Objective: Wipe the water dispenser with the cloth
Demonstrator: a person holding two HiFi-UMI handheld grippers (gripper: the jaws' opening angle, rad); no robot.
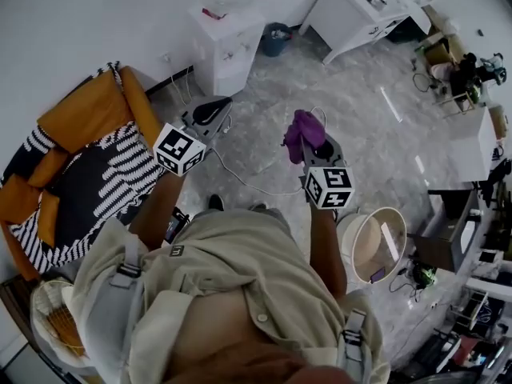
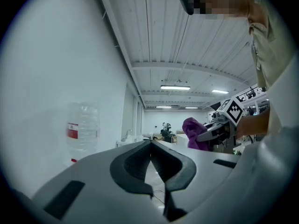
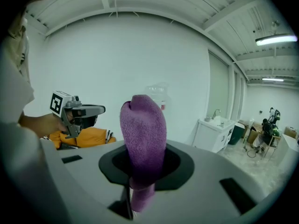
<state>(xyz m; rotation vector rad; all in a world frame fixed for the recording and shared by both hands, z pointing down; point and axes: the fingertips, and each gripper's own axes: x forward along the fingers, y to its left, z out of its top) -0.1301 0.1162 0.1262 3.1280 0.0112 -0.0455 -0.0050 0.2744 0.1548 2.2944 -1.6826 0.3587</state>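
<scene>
The white water dispenser (image 1: 228, 48) stands against the far wall with a clear bottle on top; that bottle (image 2: 82, 129) shows at the left of the left gripper view and faintly behind the cloth in the right gripper view. My right gripper (image 1: 310, 141) is shut on a bunched purple cloth (image 1: 303, 129), which sticks up from its jaws (image 3: 142, 134). My left gripper (image 1: 213, 110) is held at about the same height to the left, jaws shut with nothing in them (image 2: 150, 144). Both grippers are well short of the dispenser.
An orange sofa with black-and-white cushions (image 1: 76, 162) is at the left. A white table (image 1: 360, 10) and a blue bin (image 1: 277, 38) stand to the right of the dispenser. A round tub (image 1: 374, 245) is near my right side. A cable (image 1: 248, 184) lies on the floor.
</scene>
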